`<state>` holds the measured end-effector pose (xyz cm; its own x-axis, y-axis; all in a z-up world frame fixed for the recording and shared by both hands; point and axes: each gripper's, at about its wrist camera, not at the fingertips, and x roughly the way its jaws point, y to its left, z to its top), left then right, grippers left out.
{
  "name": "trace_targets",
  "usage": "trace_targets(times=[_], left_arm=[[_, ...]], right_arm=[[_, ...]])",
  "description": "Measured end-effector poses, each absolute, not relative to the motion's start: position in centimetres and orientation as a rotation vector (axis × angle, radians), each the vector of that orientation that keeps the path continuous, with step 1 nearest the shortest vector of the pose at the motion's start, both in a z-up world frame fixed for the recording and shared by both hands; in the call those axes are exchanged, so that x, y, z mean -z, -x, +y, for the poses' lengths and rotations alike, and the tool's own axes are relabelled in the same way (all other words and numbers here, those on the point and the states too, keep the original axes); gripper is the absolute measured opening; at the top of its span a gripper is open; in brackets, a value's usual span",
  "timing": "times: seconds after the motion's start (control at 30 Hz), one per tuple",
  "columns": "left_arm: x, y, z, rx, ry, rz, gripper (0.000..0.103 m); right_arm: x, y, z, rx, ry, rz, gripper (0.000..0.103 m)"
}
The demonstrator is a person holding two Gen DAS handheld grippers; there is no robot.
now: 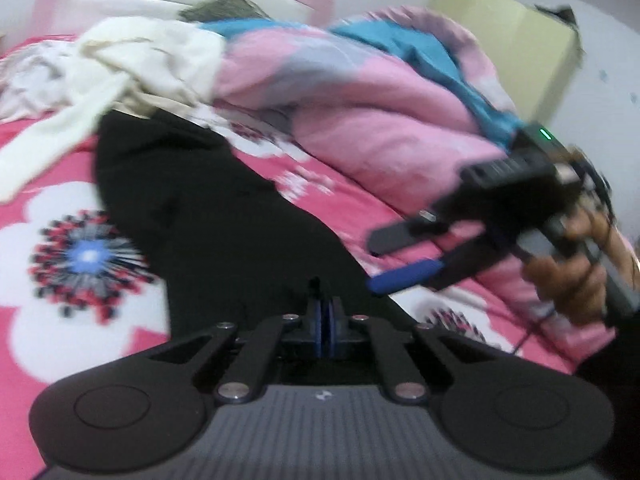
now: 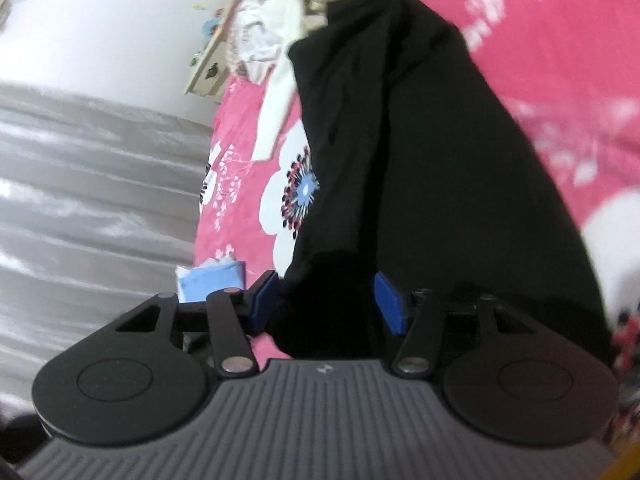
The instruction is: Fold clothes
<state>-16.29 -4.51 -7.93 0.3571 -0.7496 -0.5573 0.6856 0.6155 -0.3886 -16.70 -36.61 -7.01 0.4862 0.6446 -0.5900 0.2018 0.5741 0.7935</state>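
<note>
The left gripper is clamped tight on the near edge of the black garment, which stretches away toward eleven o'clock across the pink flowered bed sheet. The right gripper stands wide apart, its blue pads straddling the same cloth's hem. Cream clothes and a pink quilt lie heaped beyond.

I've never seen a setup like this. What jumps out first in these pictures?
A long black garment lies stretched across a bright pink bedsheet with big white flowers. The left gripper is pinched shut on its near edge, while the right gripper stands open around the cloth. Behind, a rumpled pink and blue quilt is heaped beside cream clothes.
</note>
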Motion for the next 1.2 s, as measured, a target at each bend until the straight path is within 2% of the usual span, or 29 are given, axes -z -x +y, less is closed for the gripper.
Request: trace_targets(times=[0.4,0.47,0.5,0.53,0.6,0.63,0.7,0.77,0.87,1.0,1.2], left_arm=[[9.0,19.8,-8.1,1.091,-0.03,0.764,0.004],[9.0,20.2,-8.4,1.109,-0.038,0.764,0.004],[9.0,20.3,-8.6,1.118,-0.041,0.763,0.004],[9.0,20.4,-8.8,1.121,-0.044,0.76,0.004],[8.9,20.5,-9.3,1.138,-0.05,0.759,0.005],[8.9,20.5,-9.6,1.147,-0.052,0.76,0.005],[8.8,20.6,-9.8,1.187,-0.048,0.781,0.016],[8.5,20.9,-9.2,1.209,-0.062,0.778,0.035],[8.2,21.2,-7.5,1.191,-0.123,0.768,0.051],[9.0,20.9,-5.2,1.128,-0.198,0.817,0.055],[10.8,22.5,-5.5,1.127,-0.368,0.883,0.054]], right_arm=[[11.3,17.9,-37.4,-0.252,-1.06,1.228,0.051],[11.7,18.4,-37.5,-0.265,-1.088,1.244,0.045],[11.8,18.6,-37.6,-0.268,-1.1,1.25,0.036],[11.9,18.8,-37.7,-0.271,-1.107,1.254,0.023],[11.8,19.1,-37.8,-0.274,-1.105,1.257,0.007],[11.6,19.3,-37.9,-0.267,-1.083,1.253,0.003],[11.0,19.5,-38.3,-0.248,-1.017,1.237,0.001],[10.6,19.7,-39.3,-0.215,-0.975,1.224,0.001],[10.5,20.1,-41.3,-0.147,-0.928,1.21,0.001],[11.3,20.8,-43.3,-0.092,-0.953,1.209,0.001],[12.1,21.0,-43.8,-0.087,-0.938,1.212,0.001]])
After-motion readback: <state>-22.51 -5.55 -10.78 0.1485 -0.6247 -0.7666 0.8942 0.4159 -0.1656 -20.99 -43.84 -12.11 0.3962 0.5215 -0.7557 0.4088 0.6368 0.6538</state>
